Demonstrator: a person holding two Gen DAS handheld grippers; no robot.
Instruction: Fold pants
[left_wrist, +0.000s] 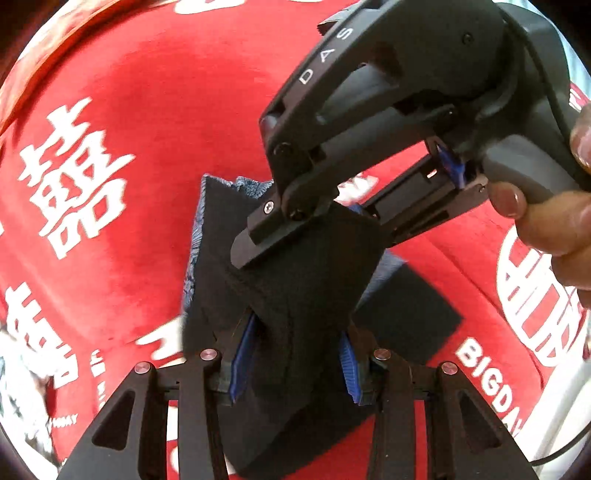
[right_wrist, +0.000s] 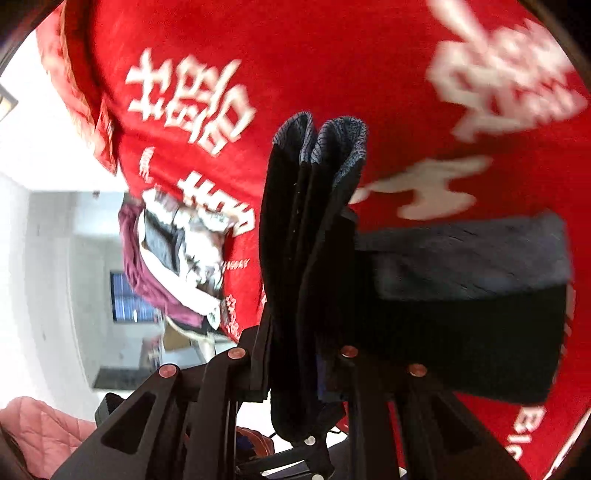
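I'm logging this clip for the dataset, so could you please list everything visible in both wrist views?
pants: one pair, black with a blue-grey knit inside, bunched and lifted above the cloth, pinched by both tongs.
red cloth: one, red with white characters and lettering, spread under everything.
clothes pile: one heap, maroon, white and dark, at the cloth's far edge in the right wrist view.
pink quilted item: one, pink, lower left of the right wrist view.
left tongs: black with blue pads, shut on the pants.
right tongs: black, shut on the pants' upper part.
right hand: one, gripping the right tongs' handle.
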